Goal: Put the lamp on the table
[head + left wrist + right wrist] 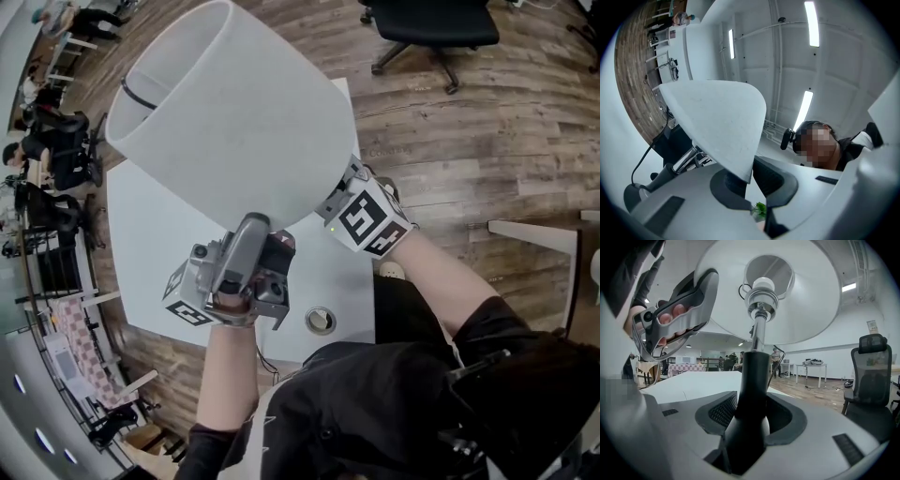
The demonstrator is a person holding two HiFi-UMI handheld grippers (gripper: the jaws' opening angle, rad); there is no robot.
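Lamp (234, 122) up in both grippers, hanging over the table, not set down yet

Right gripper (751, 416) is clamped round the black stem (753, 376) below the bulb, and the left gripper (750, 180) pinches the shade (717, 126) at its lower rim. The white table (693, 383) lies beyond and below both. I'd lower it straight, let the stem grip carry the weight with the shade pinch only steadying, and let go once it stands flat.

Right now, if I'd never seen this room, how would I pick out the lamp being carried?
Find the white table on the wooden floor; the lamp is held over it between both tongs. The left tongs pinch its shade rim, and the right tongs clamp its black stem. Its big white cone-shaped shade sets it apart from the black office chair beyond.
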